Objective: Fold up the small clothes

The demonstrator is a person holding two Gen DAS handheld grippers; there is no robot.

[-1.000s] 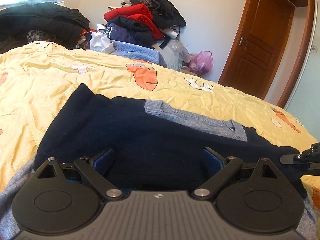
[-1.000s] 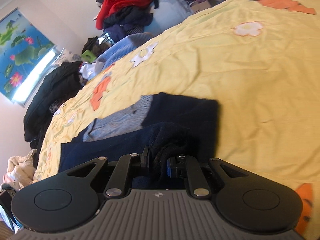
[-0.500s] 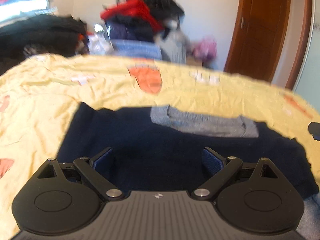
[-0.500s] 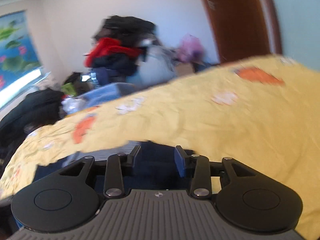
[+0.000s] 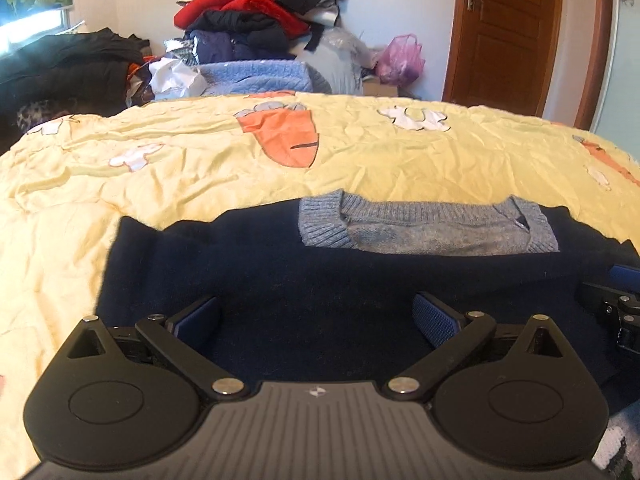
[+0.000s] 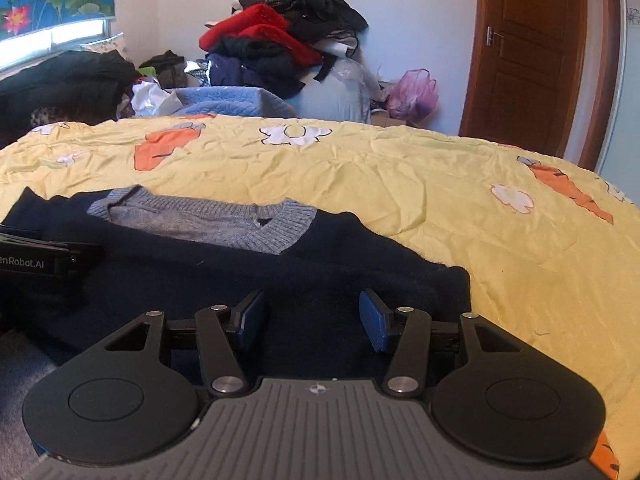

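Partial print "enRobot.AI" on left gripper (image 6: 48, 262) body, left edge of right wrist frame. One navy sweater (image 5: 320, 280), grey collar, flat on bed (image 5: 200, 160), lower centre. Left gripper spread wide, empty. Right gripper (image 6: 312, 320) just been opening; nothing pinched.

Both wrist views sat low and close over the navy sweater (image 5: 320, 280), tilted down, facing across the yellow bedspread (image 5: 200, 168) toward the clothes pile (image 6: 280, 40) and door (image 6: 528, 52); left view looked from the left, right from the right; each caught the other's edge.
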